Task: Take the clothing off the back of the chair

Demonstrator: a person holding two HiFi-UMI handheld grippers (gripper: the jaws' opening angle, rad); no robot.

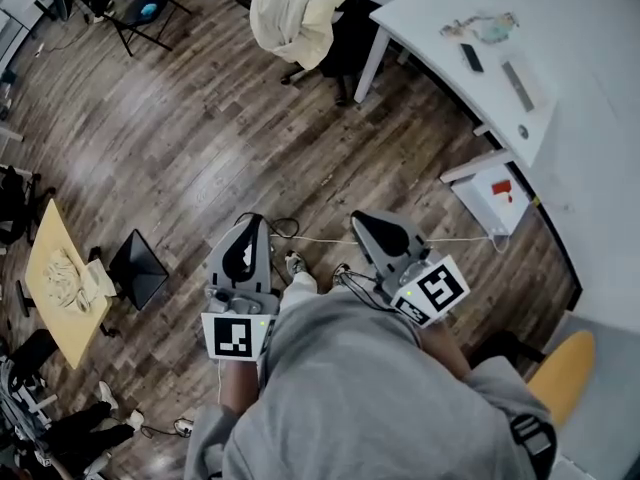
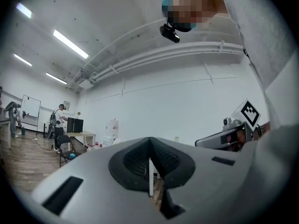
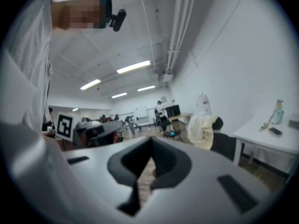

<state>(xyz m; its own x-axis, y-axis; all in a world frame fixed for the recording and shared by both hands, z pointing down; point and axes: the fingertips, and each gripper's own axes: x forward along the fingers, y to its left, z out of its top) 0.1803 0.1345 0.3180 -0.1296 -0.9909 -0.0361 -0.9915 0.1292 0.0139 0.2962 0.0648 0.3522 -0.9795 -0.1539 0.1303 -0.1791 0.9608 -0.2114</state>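
- The left gripper (image 2: 150, 146) is keeping its two jaws pressed together on nothing. Only a thin seam is showing between the dark pads in the left gripper view.
- The right gripper (image 3: 151, 148) is doing the same, with its jaws lying closed and empty.
- The person is holding both grippers side by side, a little apart, close in front of the grey sweatshirt (image 1: 360, 388). Both are pointing forward and roughly level over the wooden floor (image 1: 200, 148), and their marker cubes are sitting at the rear, nearest the body.
- The clothing (image 1: 290, 13), a pale cream garment, is hanging over the back of a black chair (image 1: 345, 38) at the top of the head view. It is well apart from both grippers.
- In the right gripper view the garment's long axis is running up and down as it drapes from the chair's top edge. It is showing to the right of that gripper's jaws, so the gripper is pointing slightly left of it.
- The chair is standing just beside the corner leg of the white table (image 1: 580, 58), whose edge is curving down the right side of the head view.
- A wide stretch of floor is lying between the grippers and the chair, and a white cable (image 1: 460, 239) is crossing it just ahead of the right gripper.
- A small yellow table (image 1: 50, 268) and a black folding chair (image 1: 135, 8) are standing off along the left.
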